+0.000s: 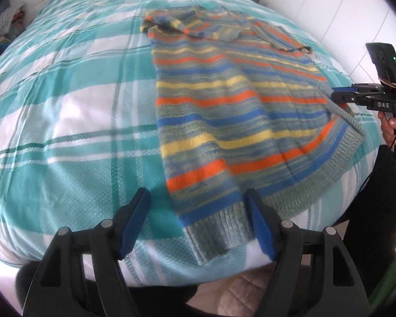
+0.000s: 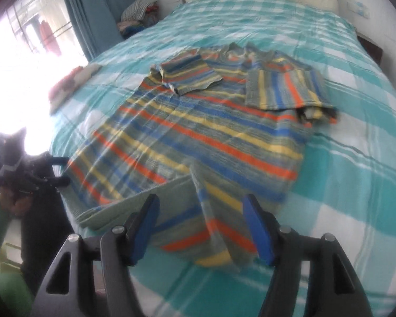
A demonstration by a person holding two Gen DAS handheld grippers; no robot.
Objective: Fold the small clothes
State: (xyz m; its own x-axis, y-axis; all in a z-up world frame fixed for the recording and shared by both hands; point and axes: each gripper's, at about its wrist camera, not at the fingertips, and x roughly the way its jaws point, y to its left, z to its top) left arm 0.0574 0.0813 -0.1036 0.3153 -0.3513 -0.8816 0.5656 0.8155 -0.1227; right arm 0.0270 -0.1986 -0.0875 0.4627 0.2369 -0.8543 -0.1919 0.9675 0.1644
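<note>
Striped knit sweater (image 2: 198, 137), ribbed hem, lies flat on teal-white plaid woven bedspread (image 1: 66, 111), both sleeves folded across chest. Left gripper (image 1: 198, 219): blue-padded fingers spread wide, hem corner between them, ungripped. Right gripper (image 2: 200, 224): jaws wide apart over opposite hem corner.

Striped sweater (image 1: 224, 111) smeared by motion blur, knit detail lost. Right tongs (image 1: 338, 93) at the frame's edge, tips buried in the hem, grip unreadable. Left tongs (image 2: 59, 170) washed out by window glare. Heap of clothes (image 2: 138, 13) beyond the bed too small to sort.
</note>
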